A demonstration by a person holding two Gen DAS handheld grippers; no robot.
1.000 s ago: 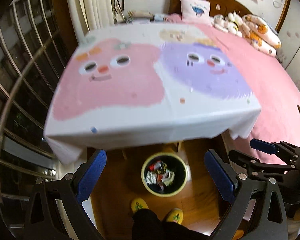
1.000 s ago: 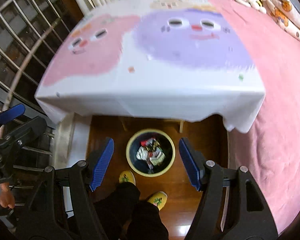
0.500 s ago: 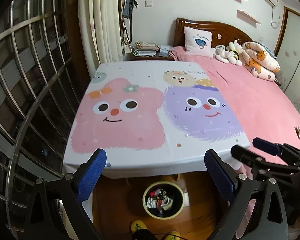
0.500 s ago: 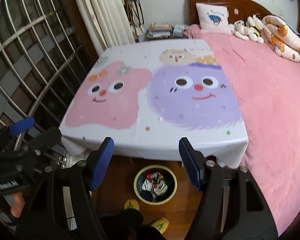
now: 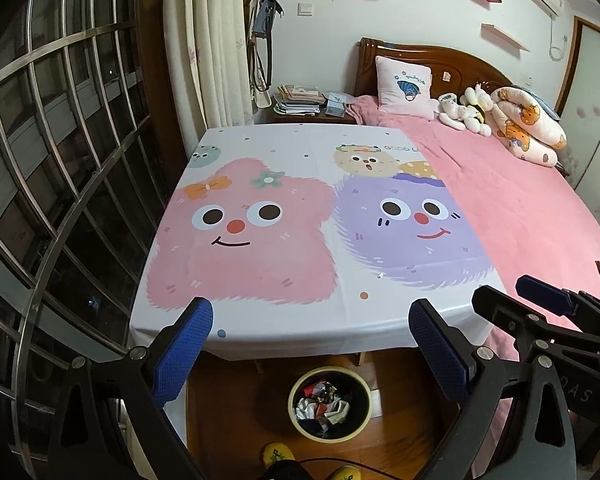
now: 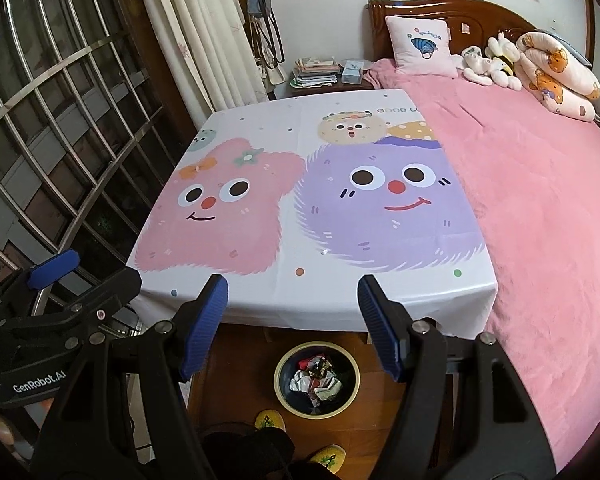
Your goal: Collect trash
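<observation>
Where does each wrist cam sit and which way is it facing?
Left wrist: on the left gripper, angled down over the tablecloth and trash bin; right gripper and a slipper show.
Right wrist: on the right gripper, same aim; left gripper and slippers show.
Shared: tablecloth, bin, bed; both grippers open, empty.

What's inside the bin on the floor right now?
The bin holds crumpled white paper and colourful wrappers, piled loosely below the rim. What lies under that top layer, and the bin's bottom, are covered. It stands on the wood floor by the table's near edge.
</observation>
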